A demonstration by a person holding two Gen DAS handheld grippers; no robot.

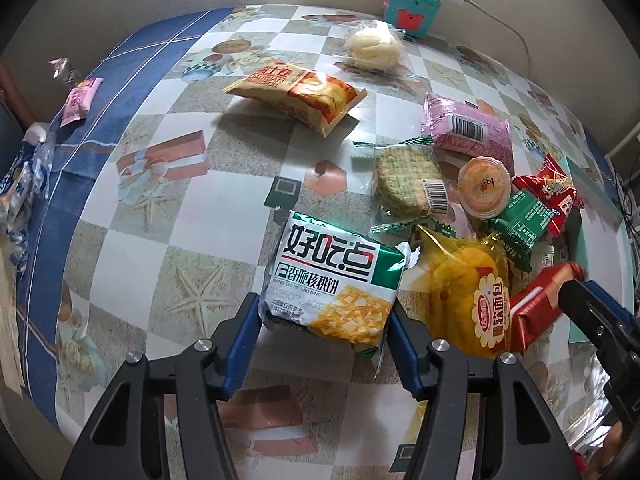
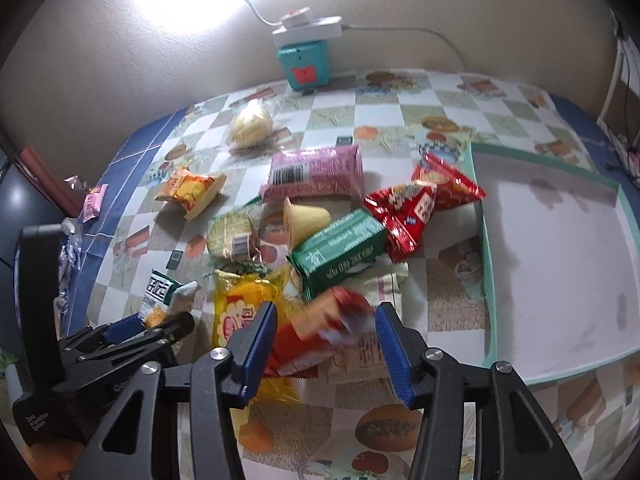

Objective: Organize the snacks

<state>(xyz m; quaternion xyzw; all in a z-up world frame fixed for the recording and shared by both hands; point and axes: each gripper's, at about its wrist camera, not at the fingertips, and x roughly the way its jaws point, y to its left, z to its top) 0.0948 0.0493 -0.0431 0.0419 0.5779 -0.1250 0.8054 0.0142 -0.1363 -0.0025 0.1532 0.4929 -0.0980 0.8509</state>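
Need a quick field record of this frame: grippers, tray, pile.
left gripper: closed on walnut biscuit pack, pads on both sides
right gripper: around red-orange packet, blurred; grip unclear
tray: teal rim, white floor, no snacks inside
pile: green packet, yellow bread bag, jelly cup

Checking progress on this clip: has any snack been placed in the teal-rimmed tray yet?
No. In the right wrist view the tray shows only its bare white floor, and the snacks lie on the tablecloth beside it.
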